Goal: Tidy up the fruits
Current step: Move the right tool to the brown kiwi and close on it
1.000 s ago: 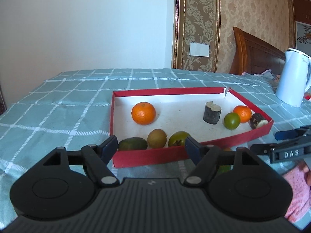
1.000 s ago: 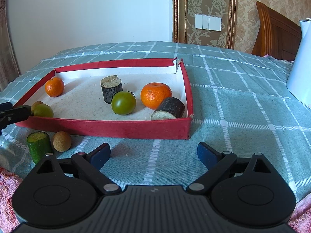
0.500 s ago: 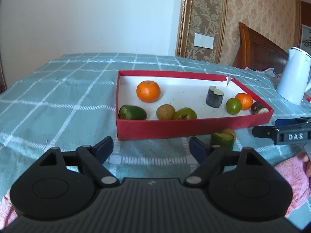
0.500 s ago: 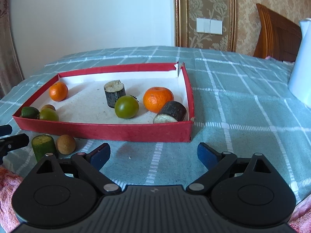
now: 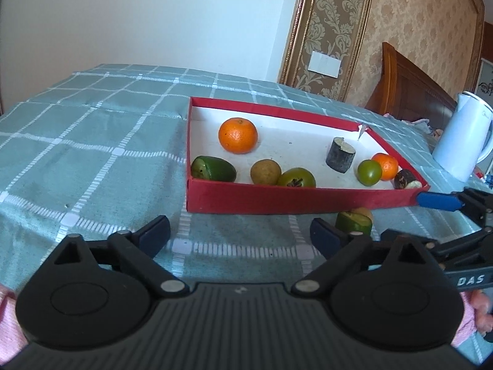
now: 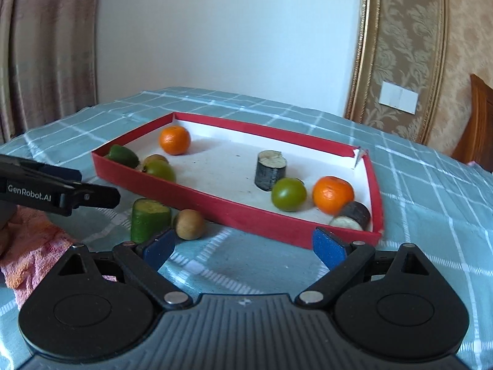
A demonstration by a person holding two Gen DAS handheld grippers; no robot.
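Note:
A red tray (image 5: 277, 199) with a white floor lies on the checked cloth. It holds a large orange (image 5: 238, 135), a small orange (image 5: 385, 166), a green cut piece (image 5: 213, 169), a brown fruit (image 5: 265, 172), a green persimmon (image 5: 296, 178), a green round fruit (image 5: 369, 172) and two dark cylinders (image 5: 340, 158). Outside the tray's (image 6: 215, 206) near wall stand a green cut piece (image 6: 150, 219) and a brown round fruit (image 6: 189, 224). My left gripper (image 5: 238, 234) hovers short of the tray, jaws opening, nothing between them. My right gripper (image 6: 243, 245) is open and empty, just beside those two fruits.
A white kettle (image 5: 462, 141) stands at the far right on the cloth, with a wooden headboard (image 5: 409, 89) behind it. A pink-orange towel (image 6: 30, 246) lies at the near left under the left gripper's arm (image 6: 61, 191). Bare cloth stretches left of the tray.
The left jaws have spread wider and that gripper has drawn back from the tray and rolled. The right gripper has swung left and rolled, bringing the outside green piece and brown fruit closer.

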